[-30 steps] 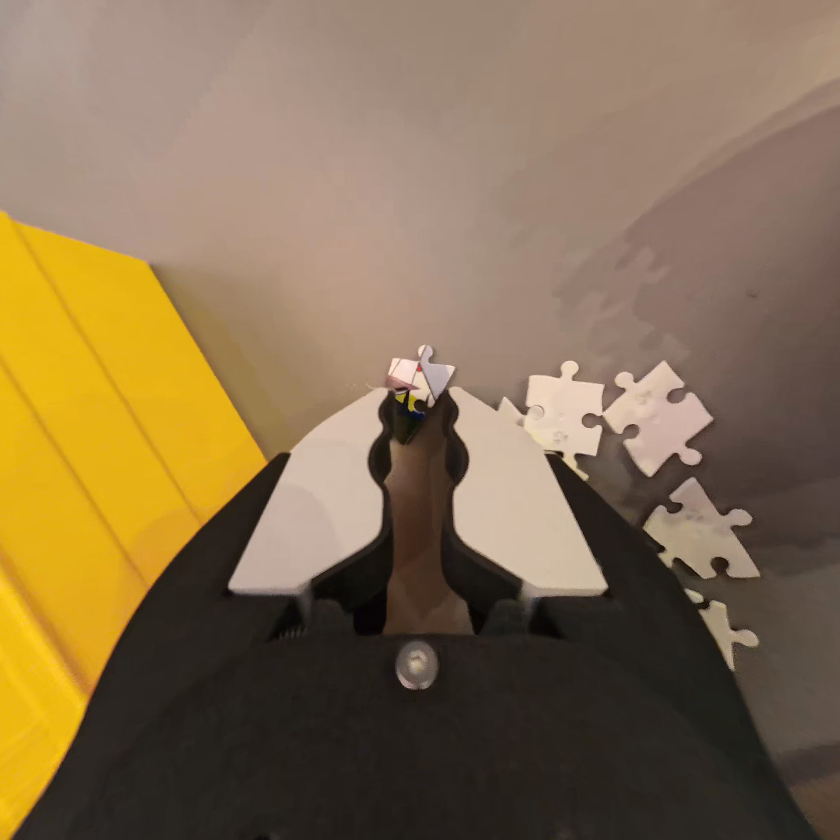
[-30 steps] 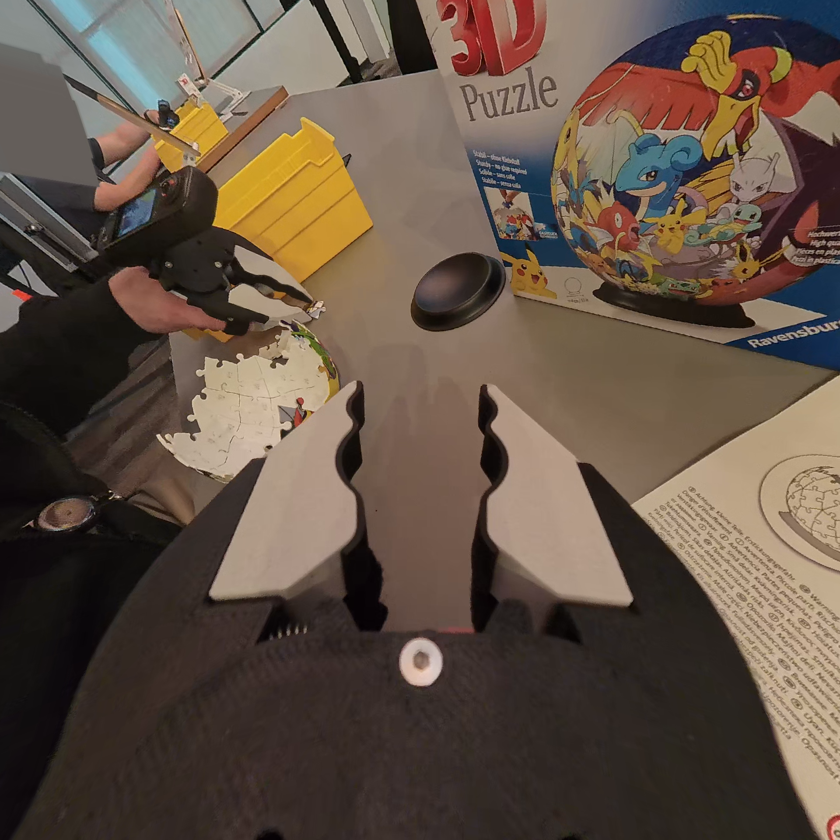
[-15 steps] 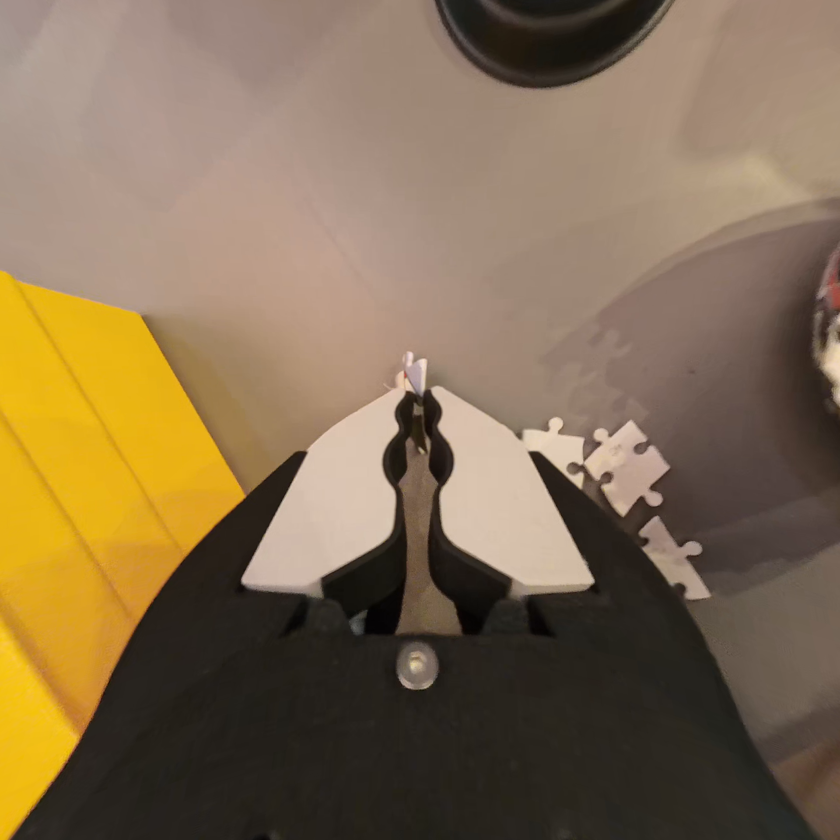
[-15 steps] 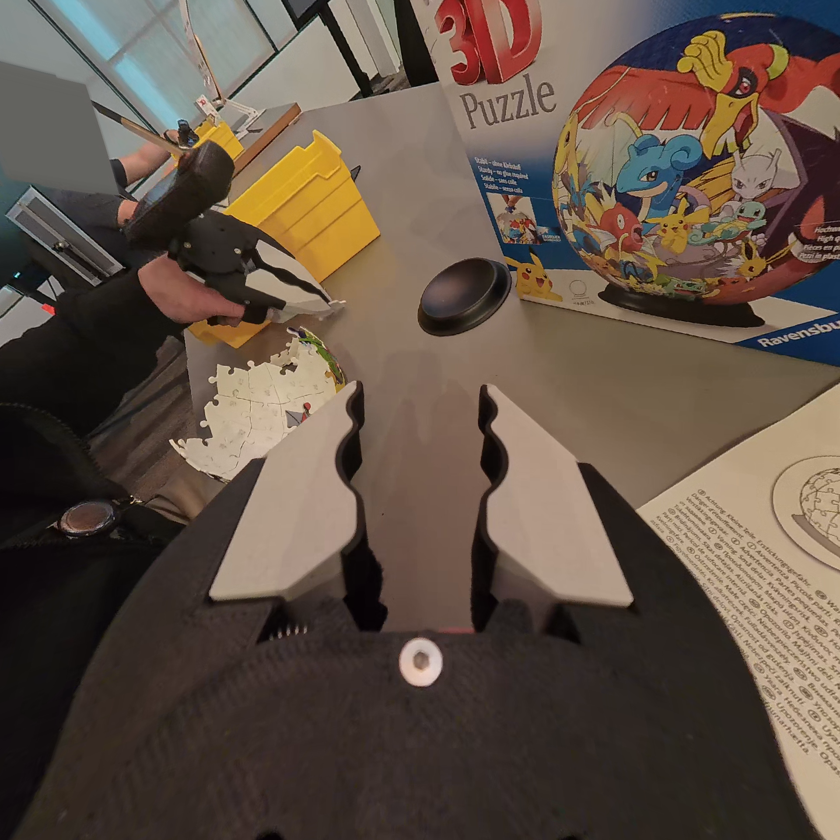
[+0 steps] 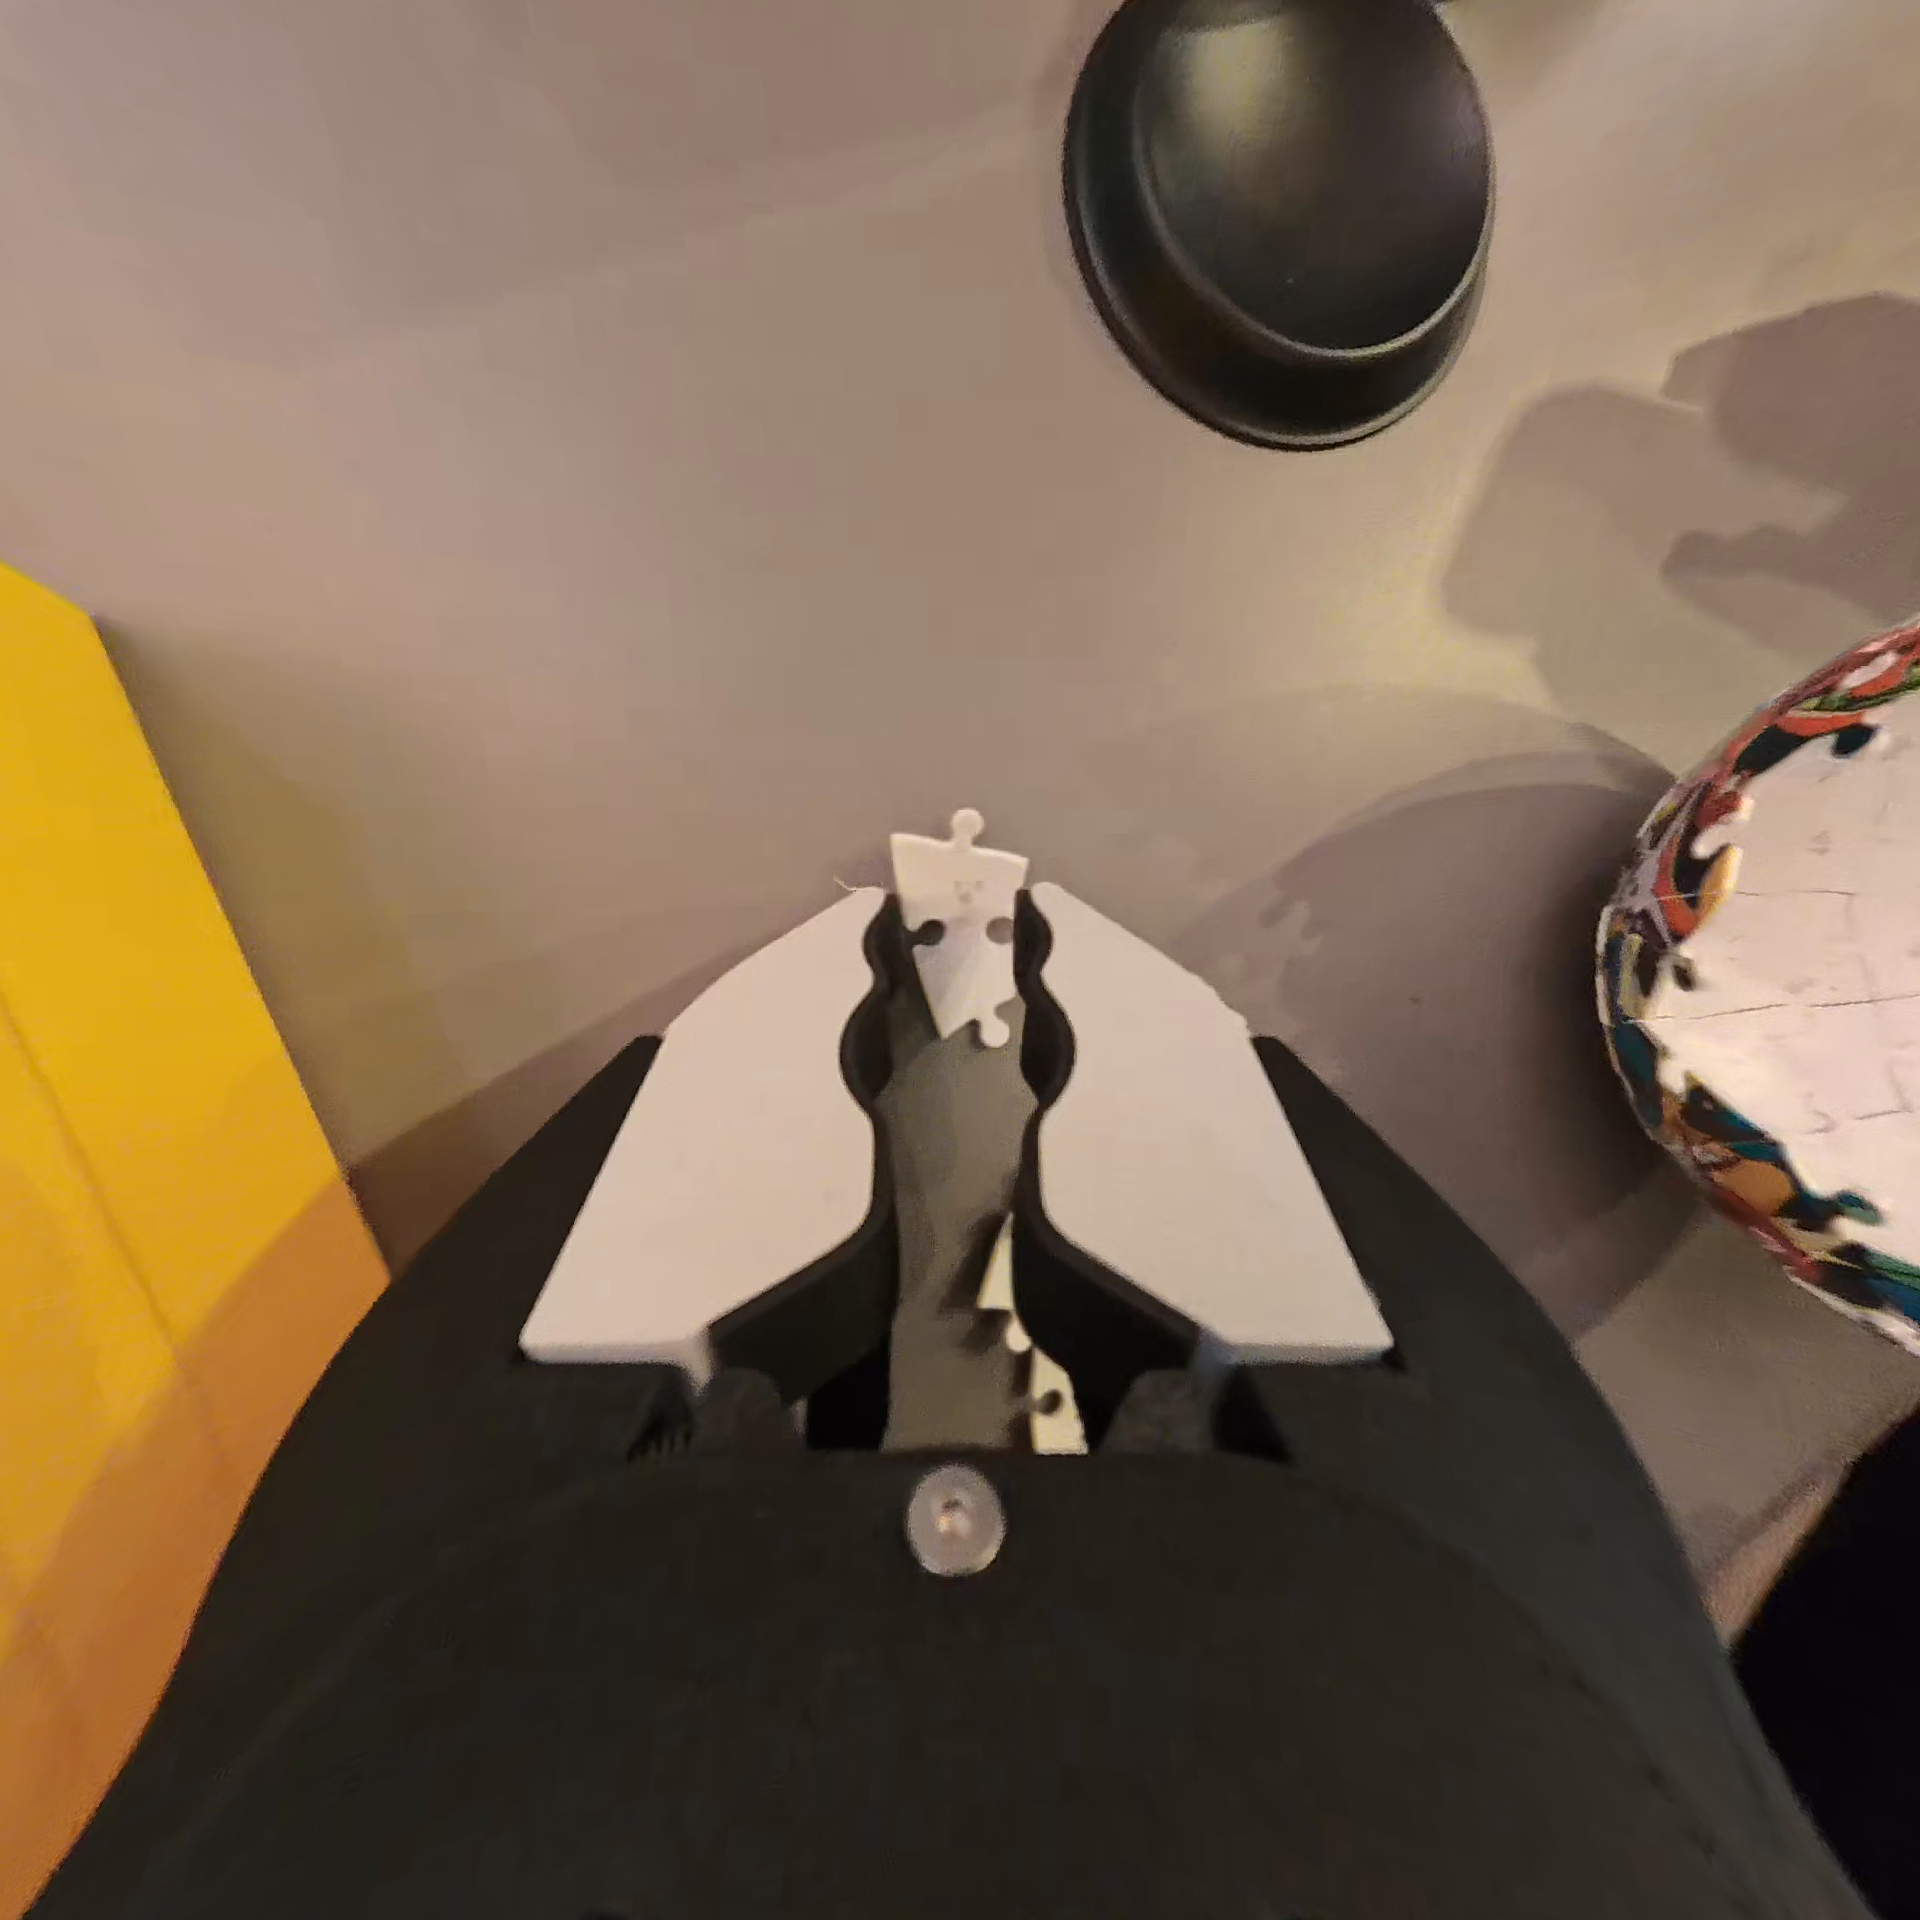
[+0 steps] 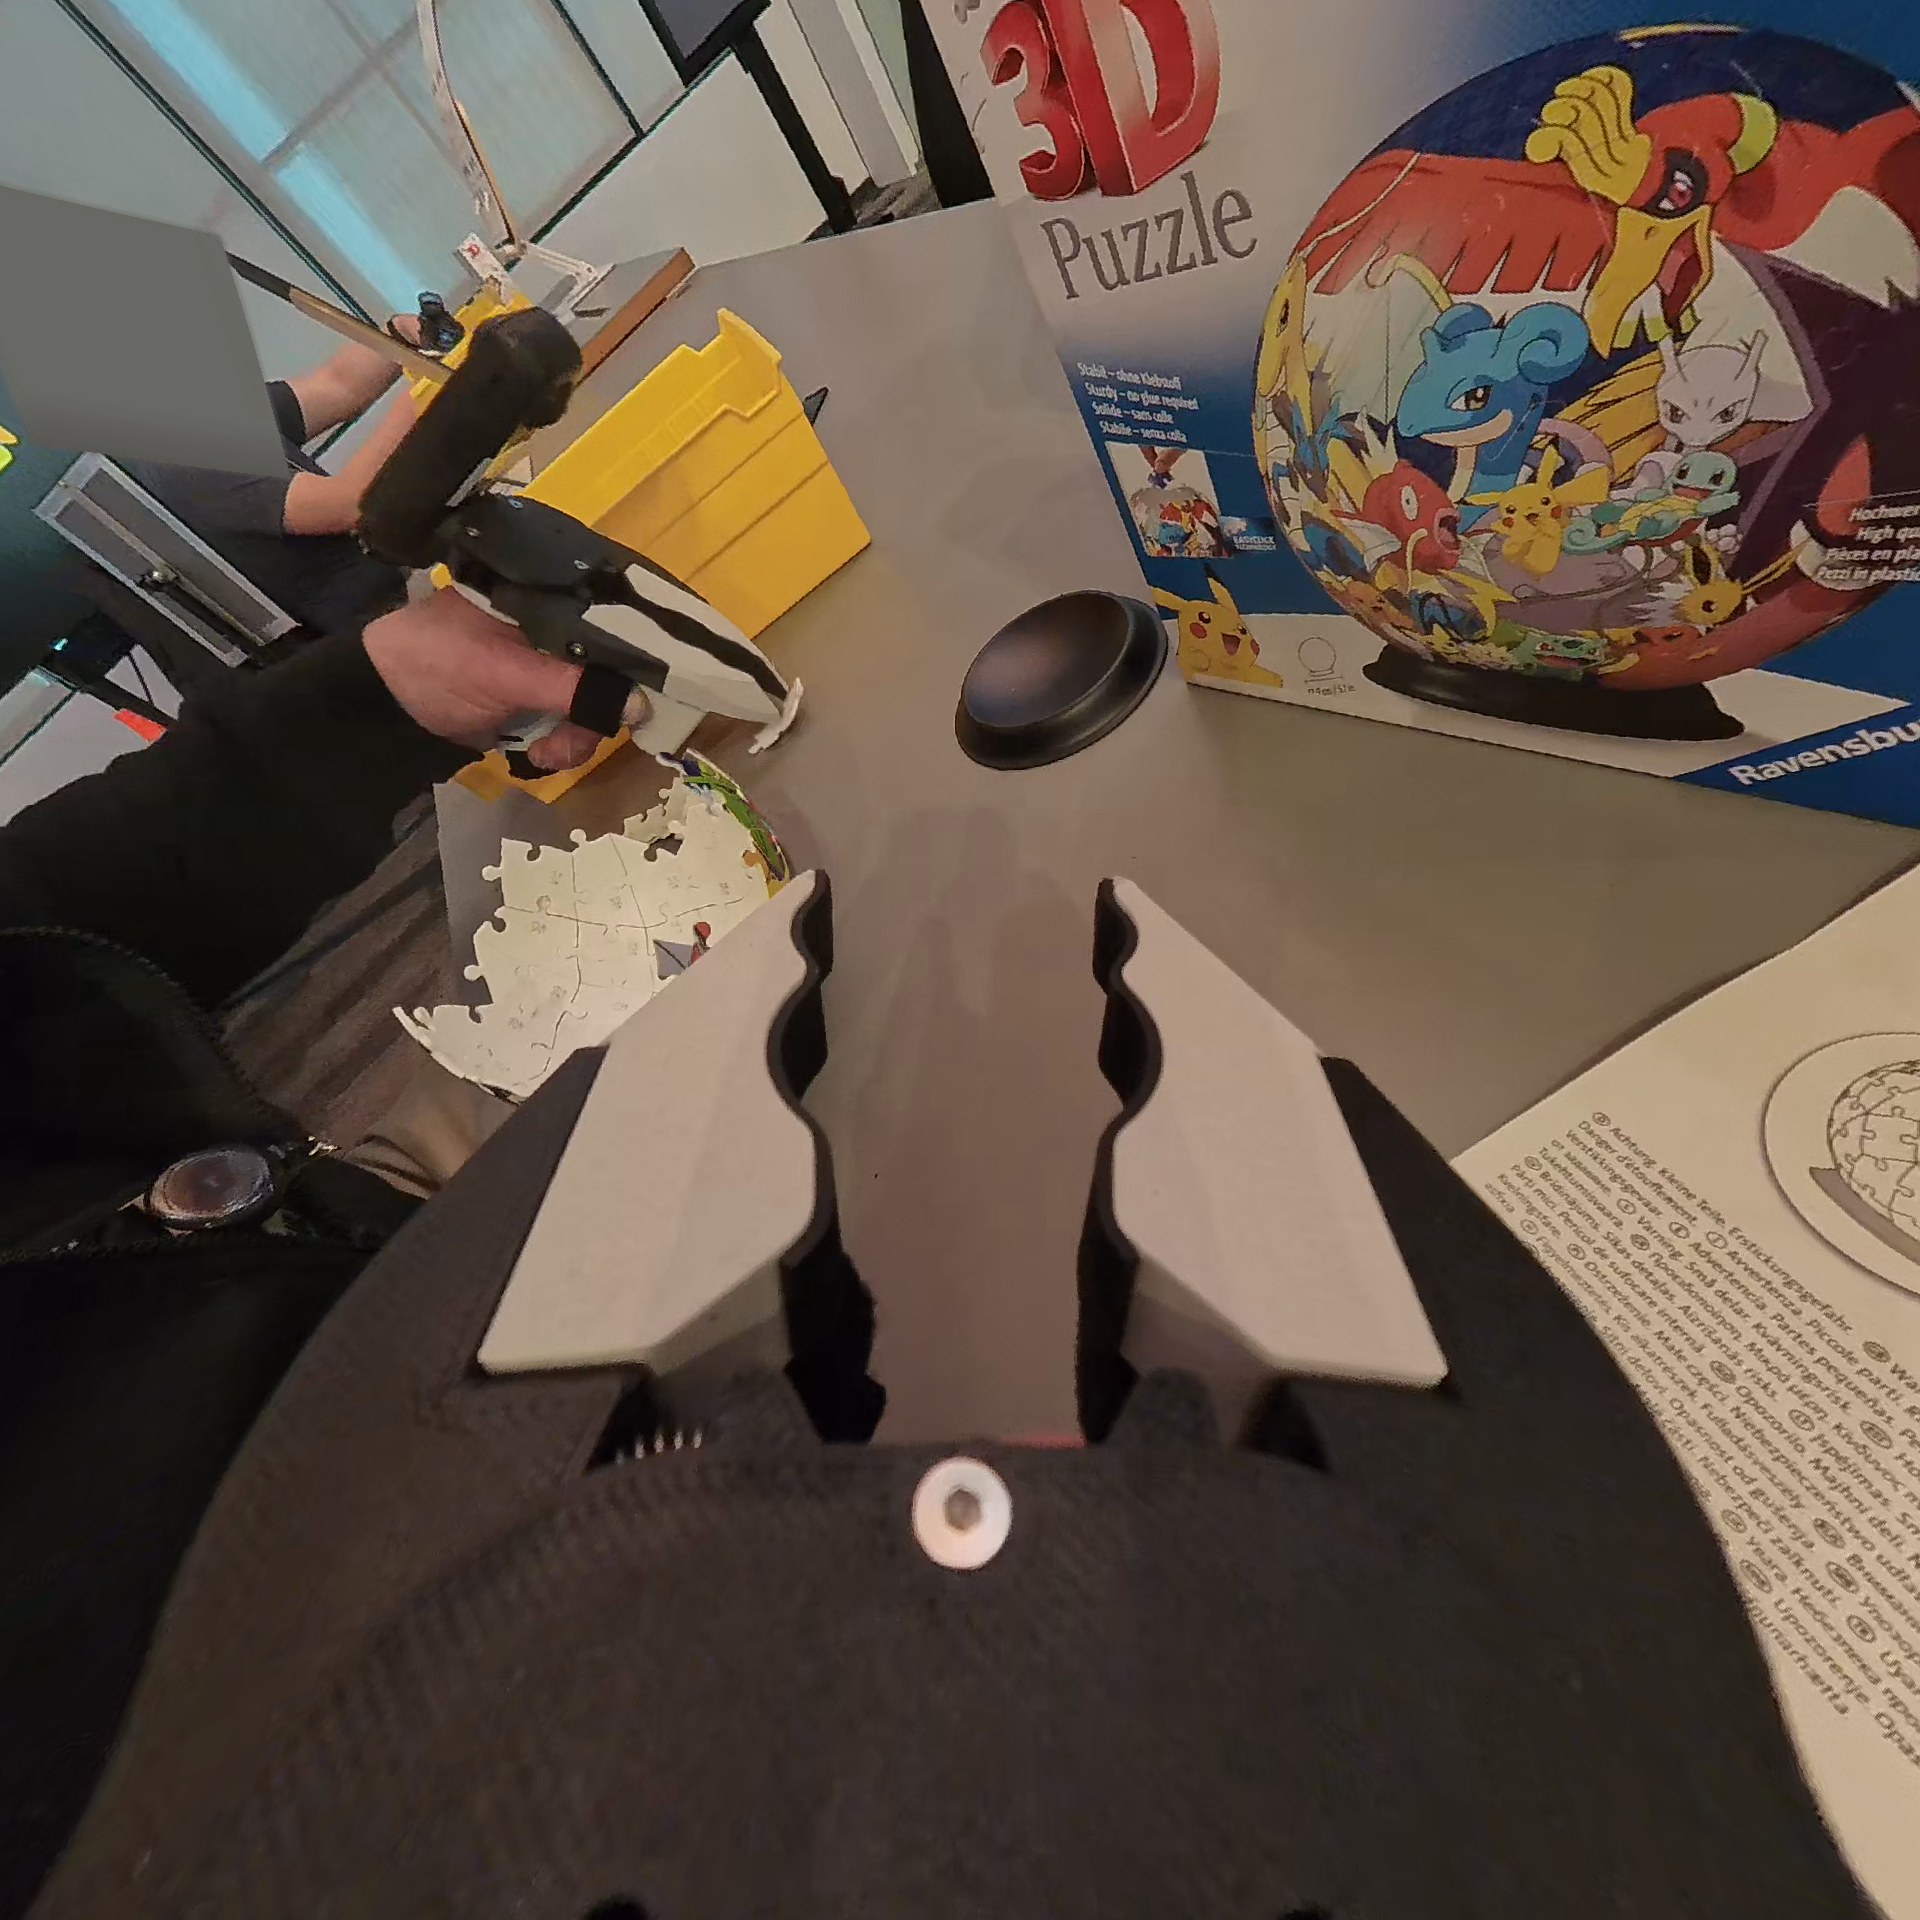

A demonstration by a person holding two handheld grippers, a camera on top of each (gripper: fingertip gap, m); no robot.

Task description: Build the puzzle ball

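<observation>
My left gripper (image 5: 956,909) is shut on a white puzzle piece (image 5: 958,925), held above the grey table, white back side up. It also shows in the right wrist view (image 6: 774,717) with the piece (image 6: 777,722) at its tips, above the part-built puzzle ball (image 6: 613,935). The ball is an open shell, white inside and printed outside, and lies at the right edge of the left wrist view (image 5: 1787,1049). My right gripper (image 6: 961,904) is open and empty over the table, to the right of the shell.
A black round stand (image 6: 1060,675) sits mid-table, also in the left wrist view (image 5: 1278,208). A yellow bin (image 6: 707,488) stands behind the left gripper. The puzzle box (image 6: 1507,395) stands at the back right. An instruction sheet (image 6: 1714,1247) lies at the right. The grippers' ends are close to 30 cm from one another. About 15 cm separates my left fingertips from the part-built puzzle ball (image 6: 613,935).
My left gripper lifted with the piece and swung forward toward the black stand, away from the loose pieces. The piece turned flat side up between the fingers. The right gripper stayed put.
</observation>
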